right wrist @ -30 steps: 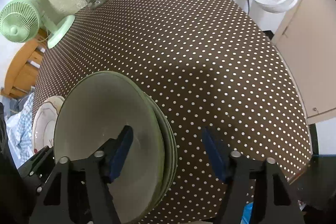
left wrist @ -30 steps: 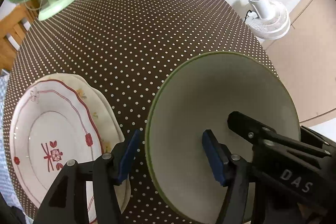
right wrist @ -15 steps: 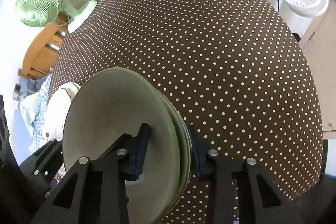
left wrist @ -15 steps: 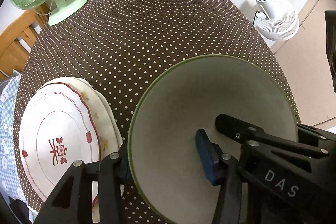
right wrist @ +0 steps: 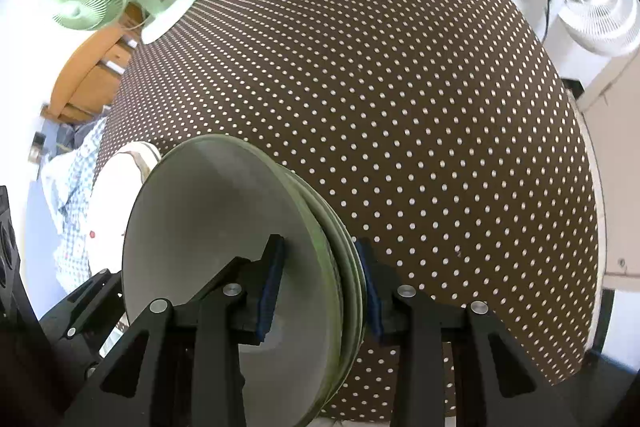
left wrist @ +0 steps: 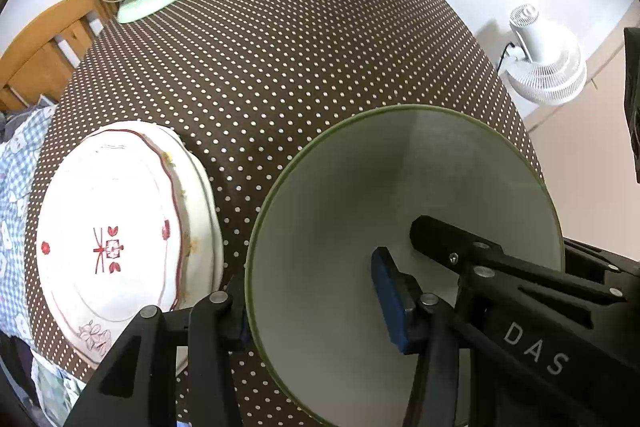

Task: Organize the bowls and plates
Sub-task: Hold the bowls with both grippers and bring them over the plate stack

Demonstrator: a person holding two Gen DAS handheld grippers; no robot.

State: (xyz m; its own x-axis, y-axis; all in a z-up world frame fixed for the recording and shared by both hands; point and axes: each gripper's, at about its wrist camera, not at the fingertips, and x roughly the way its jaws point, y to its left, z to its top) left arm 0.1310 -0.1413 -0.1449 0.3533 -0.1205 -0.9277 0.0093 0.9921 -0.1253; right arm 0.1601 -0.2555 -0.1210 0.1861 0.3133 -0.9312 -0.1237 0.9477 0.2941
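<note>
Gripping the stack of green bowls from two sides, both grippers sit on opposite rims. Left wrist view: left gripper has just been closing; jaws partly shut w/ the near-left rim between them, one blue pad inside the top bowl, the other outside and mostly hidden behind the rim, so full pad contact is hard to confirm. Patterned plates lie just left of the fingers on the dotted table; swinging the stack that way could clip them. Right wrist view: right gripper has likewise just been closing and now clamps several nested rims, pads pressing both sides. Risk: smooth glaze, rim-only hold; if the hands lift unevenly, the lower bowls could slip out or the stack tilt.
</note>
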